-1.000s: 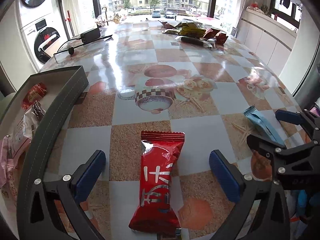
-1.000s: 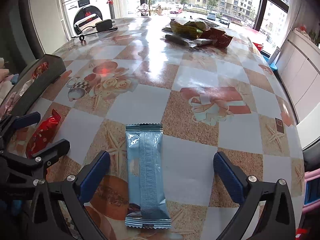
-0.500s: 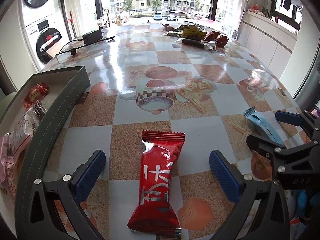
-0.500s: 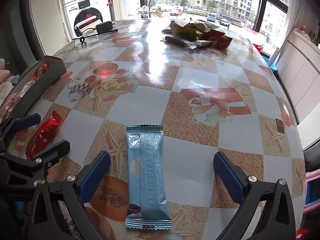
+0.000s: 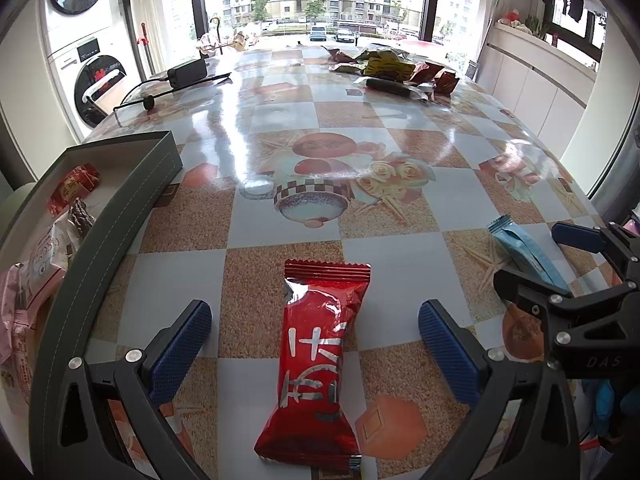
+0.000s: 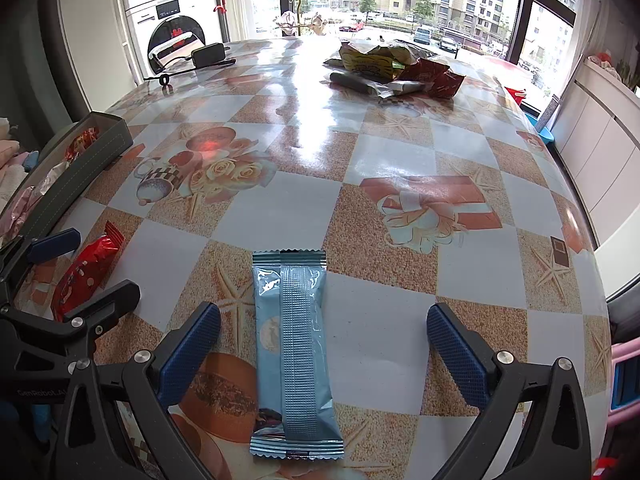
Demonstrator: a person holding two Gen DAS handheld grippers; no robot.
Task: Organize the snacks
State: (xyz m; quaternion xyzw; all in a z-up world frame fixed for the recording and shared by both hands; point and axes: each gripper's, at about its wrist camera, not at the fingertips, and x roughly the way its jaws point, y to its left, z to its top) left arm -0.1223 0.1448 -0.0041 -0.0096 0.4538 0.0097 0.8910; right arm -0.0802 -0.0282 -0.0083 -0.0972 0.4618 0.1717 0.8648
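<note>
A red snack packet (image 5: 314, 364) lies flat on the table between the open fingers of my left gripper (image 5: 316, 344). A light blue snack packet (image 6: 294, 350) lies flat between the open fingers of my right gripper (image 6: 324, 344). Neither gripper touches its packet. In the left wrist view the blue packet (image 5: 528, 250) and the right gripper (image 5: 560, 264) show at the right. In the right wrist view the red packet (image 6: 84, 272) and the left gripper (image 6: 76, 268) show at the left. A dark grey box (image 5: 120, 216) at the left holds several snacks.
A pile of snack bags (image 5: 394, 70) lies at the far side of the table, also in the right wrist view (image 6: 394, 66). A black power adapter with cable (image 5: 186, 74) lies far left. The patterned tabletop (image 5: 360, 128) ends at a rounded edge on the right.
Both grippers have tilted or drawn back slightly, so the far snack pile sits a little lower in view. The packets lie where they were and the fingers stay open.
</note>
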